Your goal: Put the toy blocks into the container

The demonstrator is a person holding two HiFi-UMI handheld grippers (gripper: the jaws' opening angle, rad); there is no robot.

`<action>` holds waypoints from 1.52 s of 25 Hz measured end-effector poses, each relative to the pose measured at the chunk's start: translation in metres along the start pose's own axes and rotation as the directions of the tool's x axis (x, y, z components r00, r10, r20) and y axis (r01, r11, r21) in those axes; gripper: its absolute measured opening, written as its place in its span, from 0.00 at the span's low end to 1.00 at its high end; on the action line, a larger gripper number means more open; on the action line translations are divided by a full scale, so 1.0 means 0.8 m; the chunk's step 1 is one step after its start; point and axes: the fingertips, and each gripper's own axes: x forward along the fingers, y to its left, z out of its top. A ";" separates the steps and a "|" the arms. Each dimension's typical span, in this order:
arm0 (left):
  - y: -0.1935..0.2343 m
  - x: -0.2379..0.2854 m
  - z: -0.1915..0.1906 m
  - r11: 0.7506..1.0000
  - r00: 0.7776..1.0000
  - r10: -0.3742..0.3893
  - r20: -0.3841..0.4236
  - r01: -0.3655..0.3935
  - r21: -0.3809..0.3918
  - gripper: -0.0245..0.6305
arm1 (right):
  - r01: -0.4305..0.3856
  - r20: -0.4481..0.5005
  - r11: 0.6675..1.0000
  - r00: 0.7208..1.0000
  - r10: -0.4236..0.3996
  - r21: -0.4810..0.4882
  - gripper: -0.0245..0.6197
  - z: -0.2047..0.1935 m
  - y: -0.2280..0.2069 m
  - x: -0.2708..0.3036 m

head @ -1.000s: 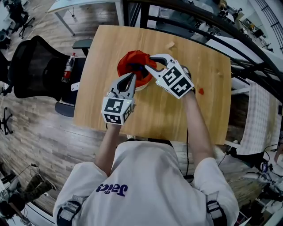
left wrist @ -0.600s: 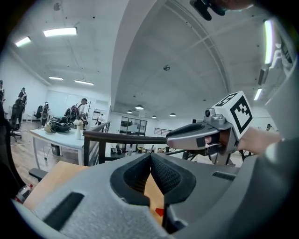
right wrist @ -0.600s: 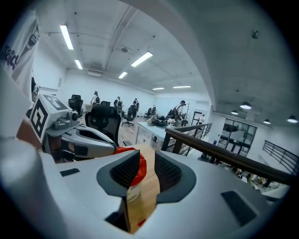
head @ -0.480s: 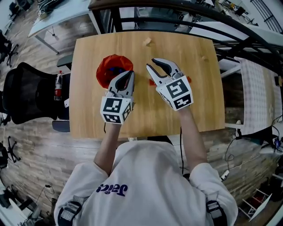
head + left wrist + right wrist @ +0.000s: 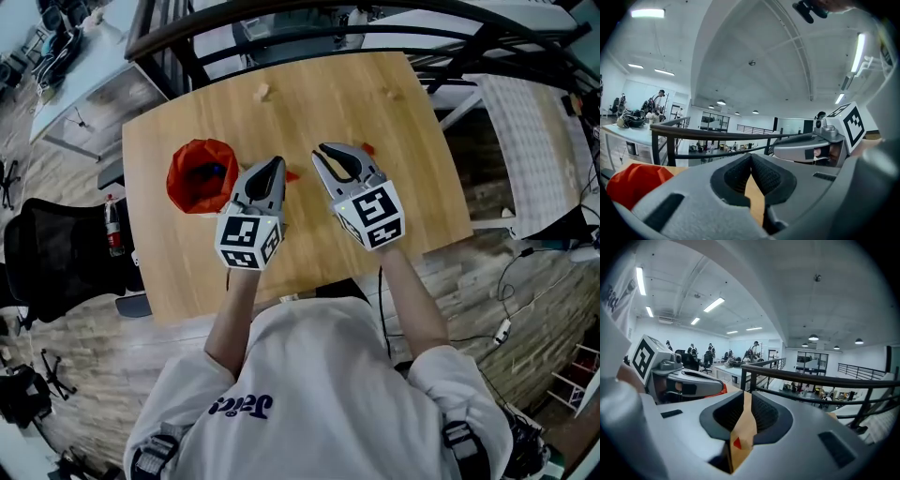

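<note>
The red fabric container [image 5: 200,176] stands on the wooden table [image 5: 422,187], left of both grippers, with dark things inside it. It also shows at the left of the left gripper view as the red container [image 5: 635,183]. My left gripper [image 5: 275,164] hangs beside it, shut and empty, with a small red block [image 5: 292,175] just to its right. My right gripper [image 5: 339,153] is over bare table, its jaws closing with a narrow gap and nothing between them. Through that gap a red block [image 5: 736,443] lies on the wood. Another red block [image 5: 368,148] sits by its tip.
Two tan blocks [image 5: 263,92] [image 5: 388,93] lie near the table's far edge. A black railing [image 5: 281,28] runs behind the table. An office chair [image 5: 56,262] stands off the left edge and a white mesh chair [image 5: 534,131] off the right.
My right gripper has come away from over the red container to the table on its right, and its jaws have narrowed. The left gripper stays shut beside the container.
</note>
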 end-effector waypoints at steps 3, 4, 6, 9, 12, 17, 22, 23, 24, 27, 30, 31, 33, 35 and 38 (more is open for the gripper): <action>-0.024 0.023 -0.008 0.999 0.999 -0.051 -0.018 0.051 0.006 0.06 | 0.053 -0.014 0.998 0.999 -0.053 0.036 0.12 -0.024 -0.026 -0.021; -0.032 0.031 -0.011 0.998 0.997 -0.068 -0.023 0.068 0.008 0.06 | 0.070 -0.019 0.996 0.997 -0.069 0.047 0.12 -0.031 -0.035 -0.028; -0.049 0.046 -0.017 0.995 0.994 -0.101 -0.037 0.101 0.011 0.06 | 0.101 -0.033 0.993 0.995 -0.099 0.064 0.12 -0.046 -0.052 -0.042; -0.071 0.066 -0.024 0.989 0.988 -0.144 -0.057 0.145 0.017 0.06 | 0.129 -0.071 0.989 0.990 -0.124 0.071 0.11 -0.072 -0.073 -0.061; -0.090 0.084 -0.031 0.982 0.980 -0.186 -0.075 0.188 0.025 0.06 | 0.137 -0.126 0.989 0.984 -0.128 0.063 0.11 -0.102 -0.090 -0.074; -0.116 0.115 -0.054 0.968 0.962 -0.240 -0.133 0.247 0.041 0.06 | 0.129 -0.207 0.990 0.972 -0.116 0.054 0.11 -0.146 -0.115 -0.092; -0.130 0.140 -0.078 0.957 0.942 -0.281 -0.181 0.290 0.025 0.06 | 0.094 -0.283 0.995 0.955 -0.087 0.011 0.11 -0.182 -0.138 -0.101; -0.132 0.145 -0.082 0.955 0.939 -0.288 -0.187 0.297 0.021 0.06 | 0.083 -0.300 0.997 0.951 -0.078 0.004 0.11 -0.189 -0.144 -0.102; -0.135 0.151 -0.086 0.953 0.936 -0.295 -0.192 0.304 0.018 0.06 | 0.071 -0.318 0.997 0.946 -0.068 -0.002 0.11 -0.194 -0.150 -0.103; -0.141 0.171 -0.098 0.944 0.926 -0.319 -0.202 0.329 0.016 0.06 | 0.021 -0.371 0.999 0.928 -0.030 -0.029 0.11 -0.212 -0.169 -0.100; -0.143 0.191 -0.115 0.937 0.915 -0.335 -0.224 0.349 0.025 0.06 | -0.047 -0.432 0.996 0.902 0.010 -0.075 0.11 -0.231 -0.188 -0.090; -0.142 0.198 -0.121 0.936 0.913 -0.337 -0.231 0.352 0.026 0.06 | -0.073 -0.451 0.993 0.892 0.024 -0.092 0.11 -0.237 -0.194 -0.086; -0.141 0.211 -0.135 0.934 0.908 -0.339 -0.246 0.355 0.026 0.06 | -0.120 -0.484 0.987 0.874 0.052 -0.109 0.11 -0.250 -0.203 -0.075; -0.139 0.224 -0.149 0.933 0.903 -0.342 -0.260 0.360 0.022 0.06 | -0.164 -0.511 0.979 0.856 0.081 -0.119 0.11 -0.262 -0.211 -0.062; -0.137 0.241 -0.167 0.929 0.894 -0.356 -0.270 0.370 0.001 0.06 | -0.223 -0.555 0.968 0.823 0.121 -0.119 0.11 -0.284 -0.220 -0.041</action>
